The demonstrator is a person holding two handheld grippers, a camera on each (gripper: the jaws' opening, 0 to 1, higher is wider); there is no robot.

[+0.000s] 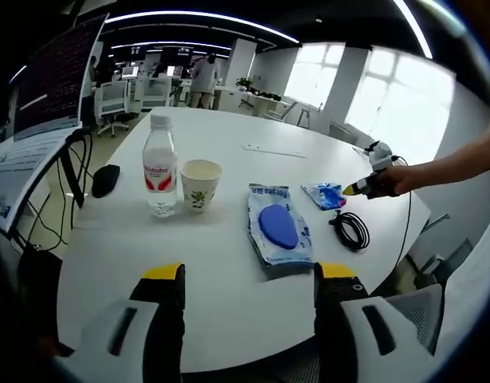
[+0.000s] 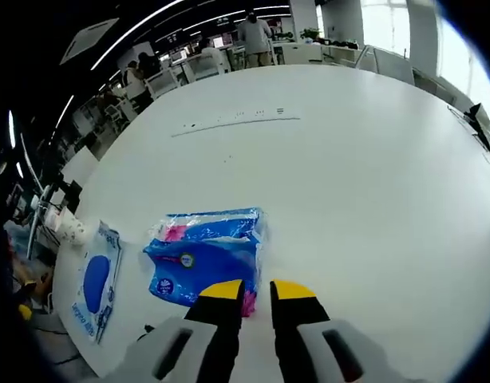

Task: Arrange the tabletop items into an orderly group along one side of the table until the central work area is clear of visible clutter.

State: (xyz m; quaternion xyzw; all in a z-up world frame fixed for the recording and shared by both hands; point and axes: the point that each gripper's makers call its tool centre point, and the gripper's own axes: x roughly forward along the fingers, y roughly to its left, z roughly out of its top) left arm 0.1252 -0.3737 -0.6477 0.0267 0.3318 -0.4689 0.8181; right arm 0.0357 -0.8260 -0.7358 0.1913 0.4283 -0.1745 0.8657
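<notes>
Between right claw [image 2: 256,289] tips, blue packet [image 2: 205,259] edge seemingly pinched; left claw [image 1: 249,275] spread.

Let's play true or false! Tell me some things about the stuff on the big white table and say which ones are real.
1. The water bottle stands upright beside the paper cup. True.
2. The paper cup lies on its side. False: it stands upright.
3. The left gripper holds the black cable. False: its jaws are open and empty, well short of the cable.
4. The right gripper is at the blue tissue pack. True.
5. A black mouse sits left of the bottle. True.
</notes>
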